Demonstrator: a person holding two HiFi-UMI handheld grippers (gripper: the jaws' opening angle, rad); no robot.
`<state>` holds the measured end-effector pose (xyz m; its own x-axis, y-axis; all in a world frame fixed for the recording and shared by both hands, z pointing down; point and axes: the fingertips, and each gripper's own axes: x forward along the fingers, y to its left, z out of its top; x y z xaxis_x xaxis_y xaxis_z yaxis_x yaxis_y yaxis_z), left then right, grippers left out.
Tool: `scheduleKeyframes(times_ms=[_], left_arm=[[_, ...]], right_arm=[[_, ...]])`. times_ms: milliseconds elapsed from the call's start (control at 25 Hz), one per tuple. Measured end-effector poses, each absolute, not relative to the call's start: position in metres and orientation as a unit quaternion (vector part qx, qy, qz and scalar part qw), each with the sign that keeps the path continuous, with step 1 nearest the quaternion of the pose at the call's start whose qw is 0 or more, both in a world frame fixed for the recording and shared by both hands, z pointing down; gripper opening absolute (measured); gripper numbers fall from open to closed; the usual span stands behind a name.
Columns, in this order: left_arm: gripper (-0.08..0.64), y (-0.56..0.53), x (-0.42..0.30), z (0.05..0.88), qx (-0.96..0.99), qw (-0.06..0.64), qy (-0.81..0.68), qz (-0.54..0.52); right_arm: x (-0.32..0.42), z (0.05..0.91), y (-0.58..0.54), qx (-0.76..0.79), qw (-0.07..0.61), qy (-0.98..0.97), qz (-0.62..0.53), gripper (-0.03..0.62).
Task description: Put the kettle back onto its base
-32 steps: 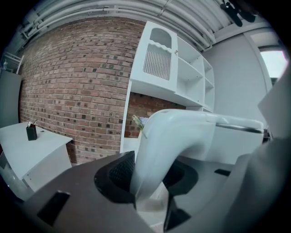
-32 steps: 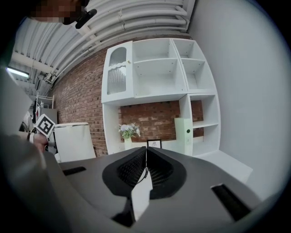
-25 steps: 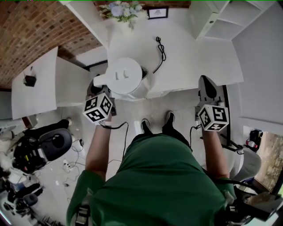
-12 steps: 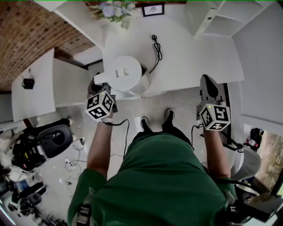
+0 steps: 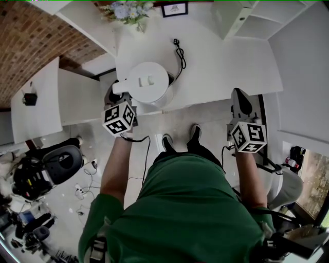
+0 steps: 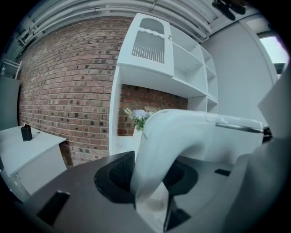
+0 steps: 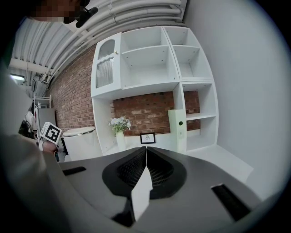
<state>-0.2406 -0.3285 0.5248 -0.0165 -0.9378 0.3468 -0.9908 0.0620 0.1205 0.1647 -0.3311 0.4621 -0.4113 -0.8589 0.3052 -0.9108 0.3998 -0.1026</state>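
Note:
The white kettle (image 5: pixel 148 82) hangs over the near left part of the white table (image 5: pixel 231 56), lid up. My left gripper (image 5: pixel 118 97) is shut on its handle (image 6: pixel 182 136), which fills the space between the jaws in the left gripper view. A black cord (image 5: pixel 180 51) runs across the table and under the kettle; the base is hidden beneath it. My right gripper (image 5: pixel 240 105) hovers at the table's near right edge, shut with nothing in it (image 7: pixel 145 157). In the right gripper view the kettle (image 7: pixel 79 141) shows at the left.
A vase of flowers (image 5: pixel 123 10) and a small picture frame (image 5: pixel 175 8) stand at the table's back. White shelves (image 5: pixel 241 15) rise at the back right. At the left a lower white desk (image 5: pixel 36 108) carries a small black object (image 5: pixel 29 97).
My left gripper has carried the kettle from the table's near edge further in over the table. The right gripper has shifted only slightly.

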Motion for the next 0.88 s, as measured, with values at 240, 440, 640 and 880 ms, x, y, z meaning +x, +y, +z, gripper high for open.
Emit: scheduleKeyframes(times_ms=[240,440,640,880], left_arm=[[0.158,-0.330,-0.238,0.535,0.684,0.175,-0.704,0.079],[0.158,-0.327,-0.236,0.541,0.686,0.171,-0.702,0.086],[0.158,-0.326,-0.239,0.548,0.682,0.173,-0.705,0.085],[0.156,-0.326,-0.238,0.554,0.678,0.174,-0.710,0.076]], right_arm=[[0.162,0.463,-0.330,0.532,0.104,-0.830,0.128,0.023],[0.162,0.466,-0.326,0.532,0.106,-0.830,0.131,0.023],[0.162,0.469,-0.325,0.530,0.111,-0.830,0.132,0.023],[0.159,0.471,-0.318,0.526,0.112,-0.833,0.134,0.023]])
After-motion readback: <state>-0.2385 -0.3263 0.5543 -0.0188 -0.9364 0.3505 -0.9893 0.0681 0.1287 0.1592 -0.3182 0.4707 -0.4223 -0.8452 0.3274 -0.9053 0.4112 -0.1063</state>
